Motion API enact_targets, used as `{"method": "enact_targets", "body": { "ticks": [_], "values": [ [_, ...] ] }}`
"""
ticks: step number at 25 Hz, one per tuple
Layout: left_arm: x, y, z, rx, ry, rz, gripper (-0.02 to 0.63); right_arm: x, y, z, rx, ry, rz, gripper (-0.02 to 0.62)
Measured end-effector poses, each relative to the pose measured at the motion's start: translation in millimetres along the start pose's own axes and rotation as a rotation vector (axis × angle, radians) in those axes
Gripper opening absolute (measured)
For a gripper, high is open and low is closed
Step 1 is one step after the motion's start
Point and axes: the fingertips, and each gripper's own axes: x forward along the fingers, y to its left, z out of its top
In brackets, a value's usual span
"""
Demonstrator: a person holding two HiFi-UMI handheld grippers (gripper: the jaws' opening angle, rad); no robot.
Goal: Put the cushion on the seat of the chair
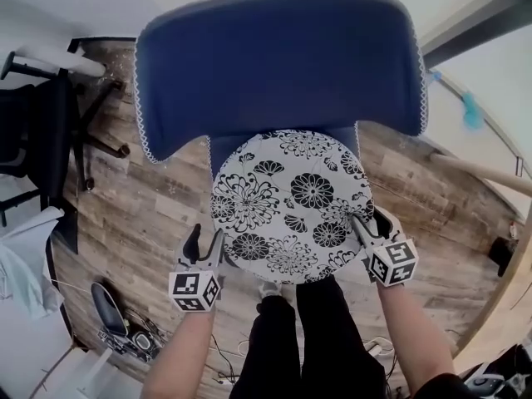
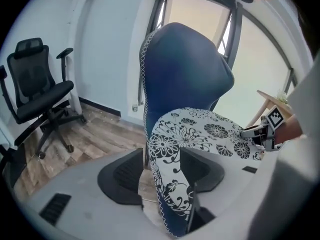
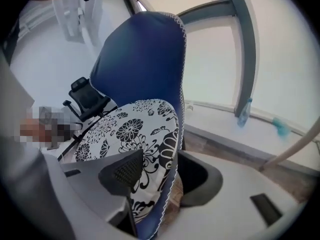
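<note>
A round white cushion [image 1: 291,202] with black flowers and a blue underside hangs over the seat of the blue chair [image 1: 283,56]. The seat is almost wholly hidden under it. My left gripper [image 1: 206,252] holds the cushion's near left edge and my right gripper [image 1: 372,227] holds its near right edge. In the left gripper view the cushion [image 2: 200,129] arches over and drops between the jaws of the left gripper [image 2: 161,156], in front of the chair back [image 2: 185,69]. In the right gripper view the cushion [image 3: 130,129] sits in the right gripper [image 3: 161,156], below the chair back [image 3: 145,59].
A black office chair [image 1: 41,123] stands on the wood floor at the left. Cables and a small device [image 1: 125,331] lie on the floor at the near left. The person's legs [image 1: 307,331] stand just before the seat. A bottle [image 3: 243,111] rests on the window ledge.
</note>
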Motion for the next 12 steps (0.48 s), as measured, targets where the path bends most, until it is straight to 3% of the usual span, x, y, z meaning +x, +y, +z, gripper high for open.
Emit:
{"method": "enact_targets", "body": {
  "ticks": [7,12],
  "values": [
    [-25.1,-20.2,44.8,0.052,-0.067,-0.031,0.213,-39.8,11.1,36.8,-0.022,-0.105,-0.003,0.216],
    [-55.1,-33.2,77.6,0.013,-0.132,-0.042,0.212,-87.5,40.0,68.5,-0.033,-0.200,0.040,0.194]
  ]
}}
